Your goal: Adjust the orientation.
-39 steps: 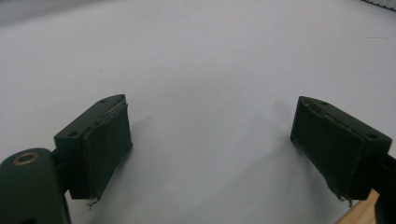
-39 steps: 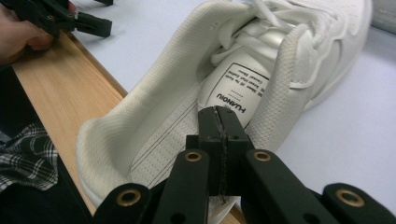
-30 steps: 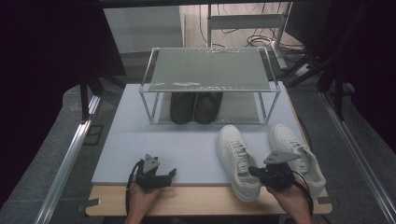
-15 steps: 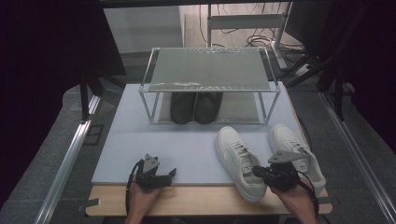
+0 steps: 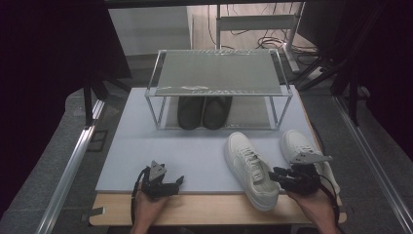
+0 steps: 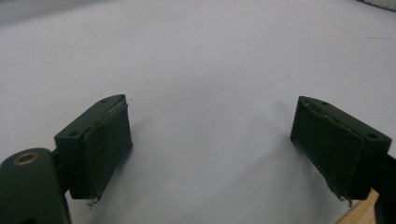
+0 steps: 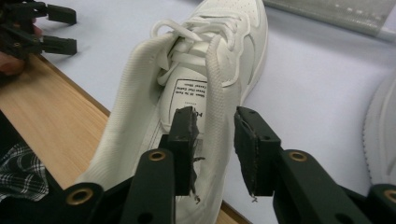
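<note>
Two white sneakers lie on the pale mat (image 5: 195, 156), the left one (image 5: 251, 168) with its heel over the wooden table edge and the right one (image 5: 298, 146) beside it. My right gripper (image 5: 275, 175) is at the left sneaker's heel. In the right gripper view the gripper (image 7: 214, 126) straddles that sneaker's (image 7: 210, 60) collar wall, one jaw inside and one outside. Its jaws have just been opening, and small gaps show on either side of the collar. My left gripper (image 5: 179, 181) rests at the mat's front edge, open (image 6: 210, 126) with nothing between its jaws.
A metal-framed rack (image 5: 219, 73) with a mesh top stands at the back of the mat, with a pair of black shoes (image 5: 203, 112) under it. The wooden table edge (image 5: 204, 209) runs along the front. Dark frames and rails flank both sides.
The right gripper's jaws have parted a little at the sneaker's heel, and the hand has shifted slightly. Both sneakers and the left gripper keep their places.
</note>
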